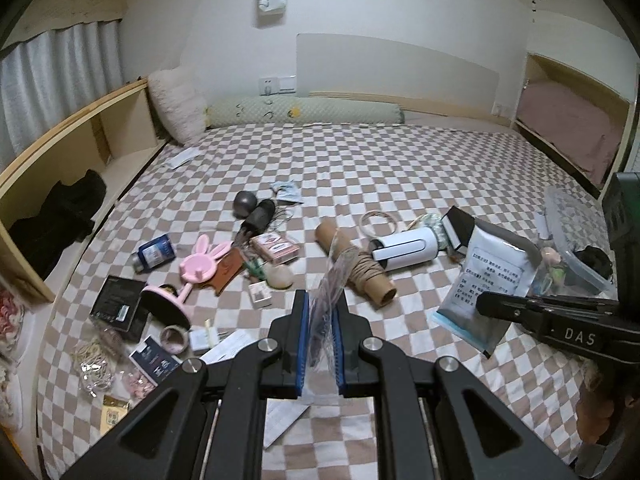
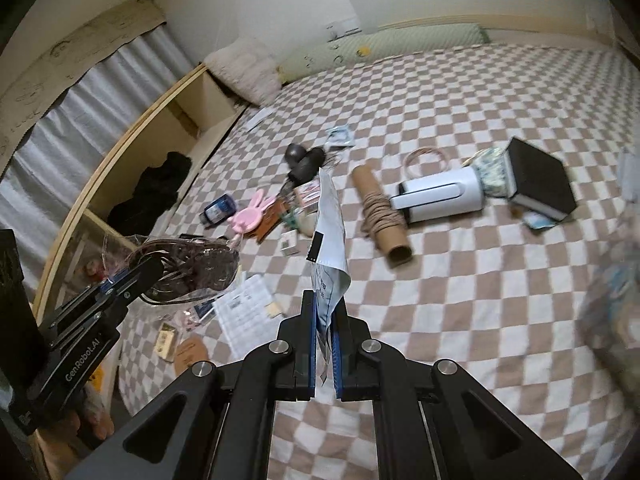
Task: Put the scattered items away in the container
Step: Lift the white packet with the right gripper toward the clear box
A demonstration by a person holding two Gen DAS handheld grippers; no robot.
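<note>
jaws clamped | left gripper [image 1: 323,316]: crinkly clear bag [image 2: 188,268] | right gripper [image 2: 325,320]: flat white pouch [image 2: 330,224]

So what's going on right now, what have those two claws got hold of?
Left gripper shut on clear plastic bag. Right gripper shut on white printed pouch. Clear container at right, nothing blocking it.
</note>
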